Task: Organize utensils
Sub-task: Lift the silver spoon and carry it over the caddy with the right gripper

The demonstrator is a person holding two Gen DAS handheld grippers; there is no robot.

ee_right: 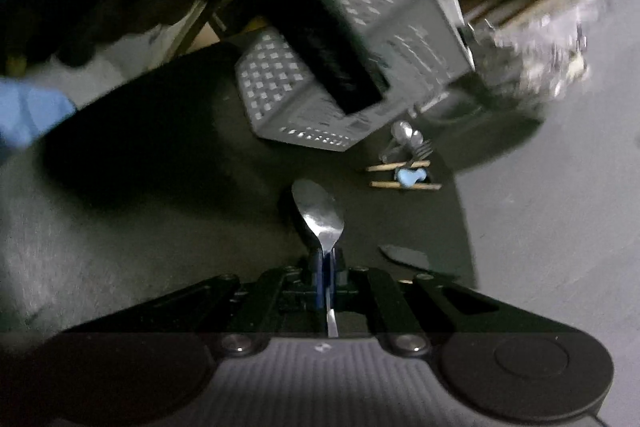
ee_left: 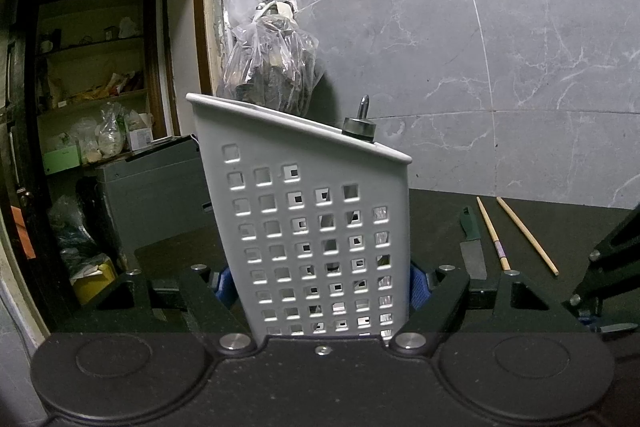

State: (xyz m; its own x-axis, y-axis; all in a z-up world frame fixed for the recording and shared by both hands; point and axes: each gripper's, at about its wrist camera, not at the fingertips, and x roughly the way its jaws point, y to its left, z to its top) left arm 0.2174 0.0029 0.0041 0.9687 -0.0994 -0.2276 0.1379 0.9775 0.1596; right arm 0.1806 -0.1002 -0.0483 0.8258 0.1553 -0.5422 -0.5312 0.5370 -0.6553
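dark counter [ee_left: 520,227] | left gripper [ee_left: 320,283] clamps perforated grey caddy [ee_left: 312,227] | right gripper [ee_right: 326,259] grips shiny spoon [ee_right: 320,207]

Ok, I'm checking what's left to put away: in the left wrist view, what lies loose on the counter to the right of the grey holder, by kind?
Knife: 1
Chopsticks: 2
Total: 3

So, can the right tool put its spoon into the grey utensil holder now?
Probably yes. The right tool grips the spoon, and the left tool holds the utensil holder upright; its top looks open, with only one utensil sticking out.
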